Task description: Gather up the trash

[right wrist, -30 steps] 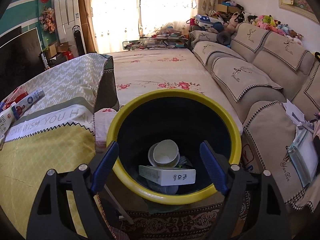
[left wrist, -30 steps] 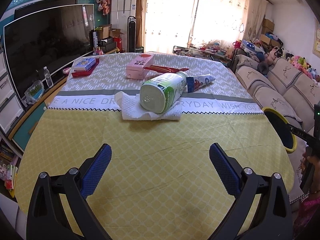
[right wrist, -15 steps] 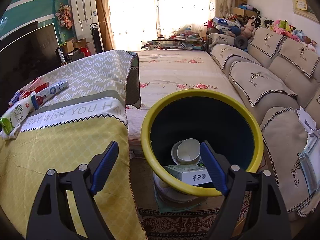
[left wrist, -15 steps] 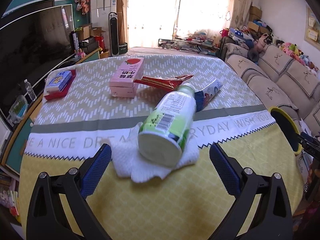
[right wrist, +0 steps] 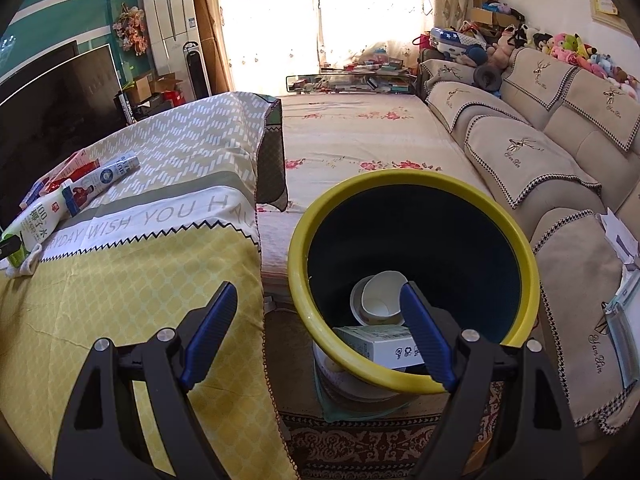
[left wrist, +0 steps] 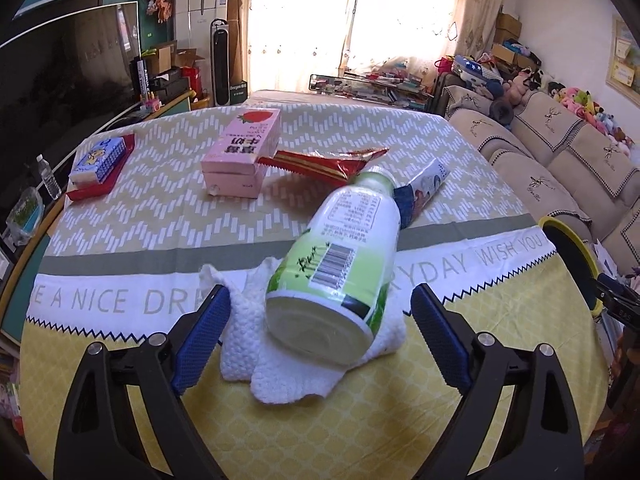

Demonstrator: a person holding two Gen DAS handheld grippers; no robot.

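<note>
Fingers of my left gripper [left wrist: 320, 334] stand wide apart around the base of the green-and-white plastic bottle [left wrist: 340, 264], which lies on a white paper towel [left wrist: 256, 344]. My right gripper [right wrist: 318, 330] is wide too, empty, near the yellow-rimmed dark bin [right wrist: 516, 236].

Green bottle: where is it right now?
In the left wrist view, the green bottle lies on its side on a white towel, between the open left gripper's fingers, in front of the red wrapper.
</note>
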